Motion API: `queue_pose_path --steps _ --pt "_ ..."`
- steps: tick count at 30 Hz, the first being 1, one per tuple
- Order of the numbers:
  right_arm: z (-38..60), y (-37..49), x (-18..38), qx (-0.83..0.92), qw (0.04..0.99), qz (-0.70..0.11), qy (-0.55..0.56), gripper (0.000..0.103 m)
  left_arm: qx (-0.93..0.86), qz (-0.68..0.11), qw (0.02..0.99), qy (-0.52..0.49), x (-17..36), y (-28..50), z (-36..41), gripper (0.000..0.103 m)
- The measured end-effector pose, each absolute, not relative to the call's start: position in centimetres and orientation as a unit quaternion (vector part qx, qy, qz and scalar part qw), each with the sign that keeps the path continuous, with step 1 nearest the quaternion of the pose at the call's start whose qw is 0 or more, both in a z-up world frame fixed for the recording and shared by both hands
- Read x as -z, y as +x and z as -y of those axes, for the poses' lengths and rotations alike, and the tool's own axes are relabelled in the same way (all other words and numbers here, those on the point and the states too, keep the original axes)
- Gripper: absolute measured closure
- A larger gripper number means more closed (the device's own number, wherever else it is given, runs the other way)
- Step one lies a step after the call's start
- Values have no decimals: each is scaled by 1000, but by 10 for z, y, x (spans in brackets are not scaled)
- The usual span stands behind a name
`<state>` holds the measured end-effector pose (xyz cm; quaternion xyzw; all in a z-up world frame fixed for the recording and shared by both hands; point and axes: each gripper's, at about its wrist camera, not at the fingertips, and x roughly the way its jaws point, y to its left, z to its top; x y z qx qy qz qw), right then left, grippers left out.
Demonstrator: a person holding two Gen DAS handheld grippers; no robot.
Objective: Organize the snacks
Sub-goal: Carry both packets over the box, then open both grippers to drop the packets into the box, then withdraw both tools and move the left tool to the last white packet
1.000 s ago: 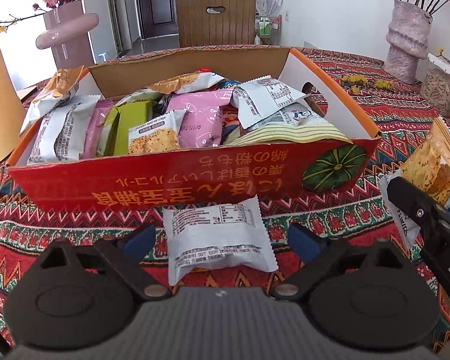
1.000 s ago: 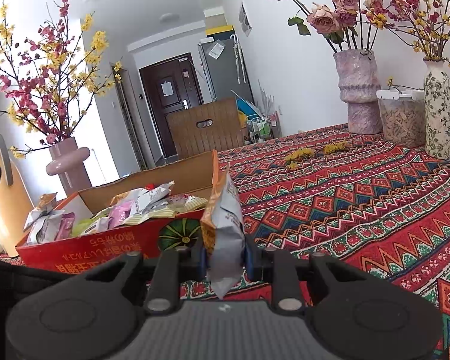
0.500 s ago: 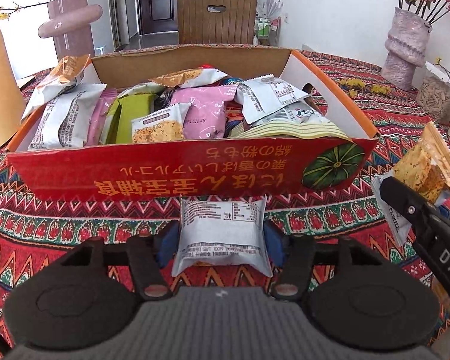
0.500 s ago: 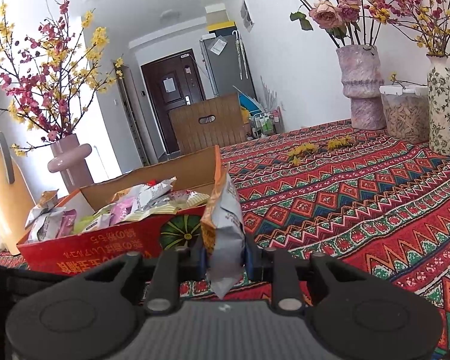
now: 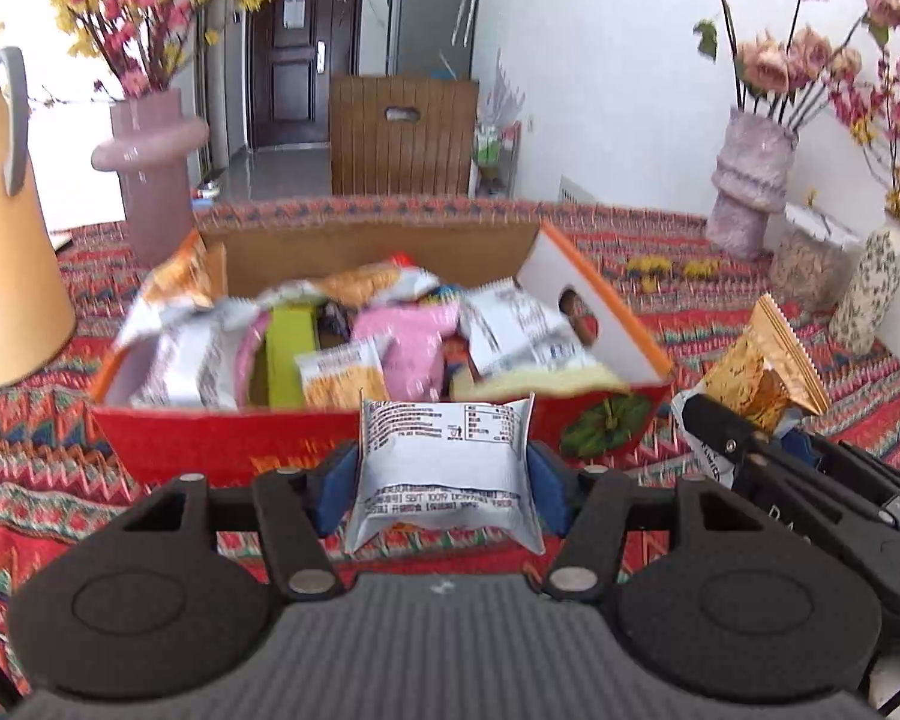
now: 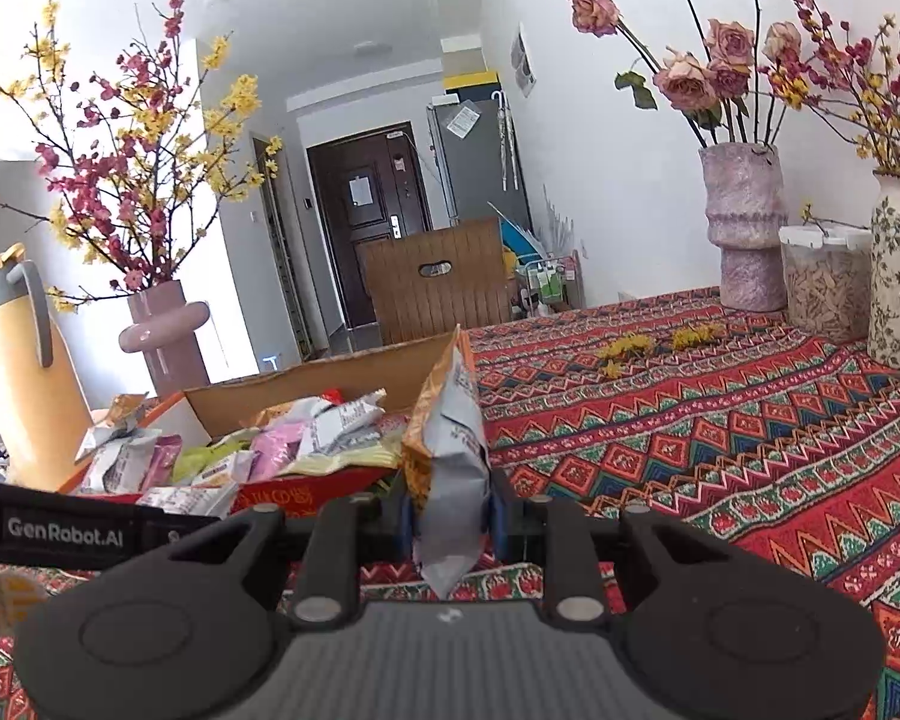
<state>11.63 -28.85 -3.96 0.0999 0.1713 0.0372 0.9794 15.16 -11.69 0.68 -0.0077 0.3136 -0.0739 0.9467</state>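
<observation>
A red cardboard box [image 5: 210,444] on the patterned tablecloth is heaped with several snack packets. In the left wrist view my left gripper [image 5: 444,480] is shut on a white printed snack packet [image 5: 444,450], held flat above the cloth just in front of the box's front wall. My right gripper [image 6: 449,516] is shut on an orange-and-grey snack packet [image 6: 450,438], which stands upright between the blue pads [image 6: 405,519], right of the box [image 6: 282,495]. The left view also shows this right gripper [image 5: 744,450] and its orange packet [image 5: 756,372] beside the box's right end.
A yellow jug [image 5: 6,228] and a pink vase [image 5: 150,168] stand left of the box. A rose vase [image 6: 744,228], a lidded jar [image 6: 825,282] and a floral vase [image 6: 897,276] line the far right. A wooden chair [image 5: 402,138] is behind the table.
The left jaws closed on the white packet that lay on the cloth, then lifted it off the table to the box's front wall. The right gripper kept hold of its packet.
</observation>
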Motion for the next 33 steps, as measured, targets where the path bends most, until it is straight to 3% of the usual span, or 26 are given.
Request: queue_pose_path --steps 15,19,20,22,23,24,33 --pt "233 222 0 -85 978 -188 40 79 -27 -235 972 -9 -41 222 62 40" --pt "226 236 3 -84 974 -209 30 77 -36 -238 970 -15 -36 226 48 34" --pt "225 235 4 -86 973 -211 30 69 -38 -235 971 -15 -35 224 45 31" --pt "226 231 4 -83 974 -208 32 38 -39 -228 973 -17 -35 219 41 14" --pt "227 228 4 -80 975 -204 34 16 -41 -223 974 -18 -36 215 40 10" --pt "227 224 2 -76 977 -198 36 3 -39 -218 975 -19 -37 211 38 3" --pt "240 166 -6 -79 979 -186 35 0 -15 -187 982 -24 -43 150 24 0"
